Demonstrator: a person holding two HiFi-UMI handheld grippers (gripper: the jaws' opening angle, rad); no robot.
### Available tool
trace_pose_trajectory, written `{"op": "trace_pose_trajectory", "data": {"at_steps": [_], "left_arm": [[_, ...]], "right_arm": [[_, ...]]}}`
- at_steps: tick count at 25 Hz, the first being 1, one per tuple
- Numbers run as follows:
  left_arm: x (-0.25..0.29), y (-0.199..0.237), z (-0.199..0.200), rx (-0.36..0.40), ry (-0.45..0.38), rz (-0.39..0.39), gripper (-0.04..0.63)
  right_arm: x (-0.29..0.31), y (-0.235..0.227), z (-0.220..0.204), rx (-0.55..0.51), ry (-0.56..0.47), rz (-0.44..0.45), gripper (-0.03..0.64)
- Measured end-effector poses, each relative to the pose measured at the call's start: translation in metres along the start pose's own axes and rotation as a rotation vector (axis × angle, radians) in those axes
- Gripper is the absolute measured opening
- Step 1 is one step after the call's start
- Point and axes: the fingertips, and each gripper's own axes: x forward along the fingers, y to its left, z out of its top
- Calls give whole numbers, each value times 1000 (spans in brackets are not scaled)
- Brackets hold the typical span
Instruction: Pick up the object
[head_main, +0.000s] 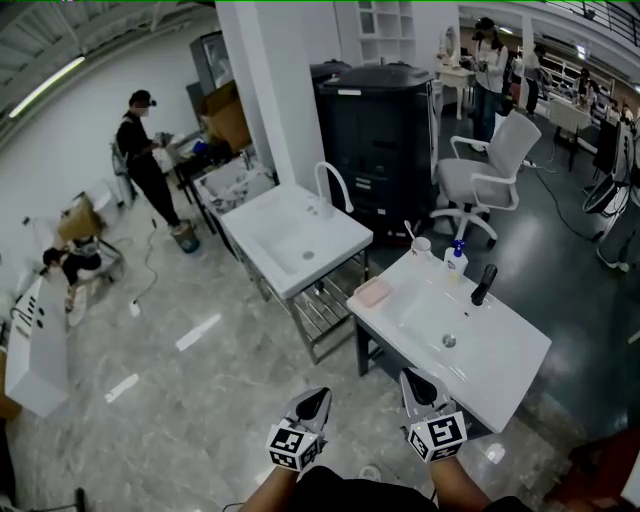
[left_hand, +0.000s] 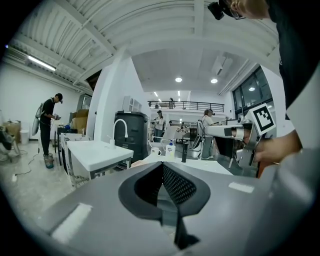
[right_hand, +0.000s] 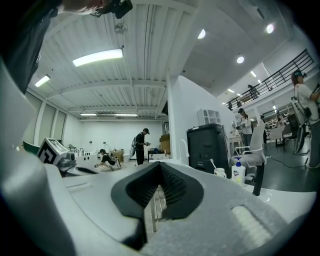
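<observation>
Head view: the left hand-held gripper (head_main: 312, 405) and the right hand-held gripper (head_main: 418, 382) are held low and near. The left one is over the floor and the right one is at the near edge of the white desk (head_main: 505, 375). Neither touches anything. The task does not say which object is meant. The candidates sit along the desk's far-left edge: a pink dish (head_main: 373, 292), a cup (head_main: 421, 246) with a toothbrush (head_main: 409, 231) standing in it, and a pump bottle (head_main: 456, 259). A black tap (head_main: 484, 284) stands just right of these. The sunken basin looks empty, and I cannot tell whether the dish holds anything.

Left gripper view: the jaws are pressed together at their tips with nothing between them. The cup and bottle show far ahead.

Right gripper view: the jaws also meet at the tips and are empty. The cup, bottle and tap lie ahead to the right.

I judge this to be the approach. The person should step in, spread one gripper's jaws before reaching, and come at the chosen object level. The upright bottle or cup could tip if it is nudged.
</observation>
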Motion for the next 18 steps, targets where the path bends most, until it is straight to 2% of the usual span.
{"op": "trace_pose_trajectory", "data": {"at_steps": [12, 18], "left_arm": [[52, 12, 12, -3, 4, -20, 17], [93, 46, 26, 18, -10, -47, 17]], "right_arm": [[29, -41, 2, 16, -24, -34, 3], [70, -58, 7, -14, -30, -49, 3]]}}
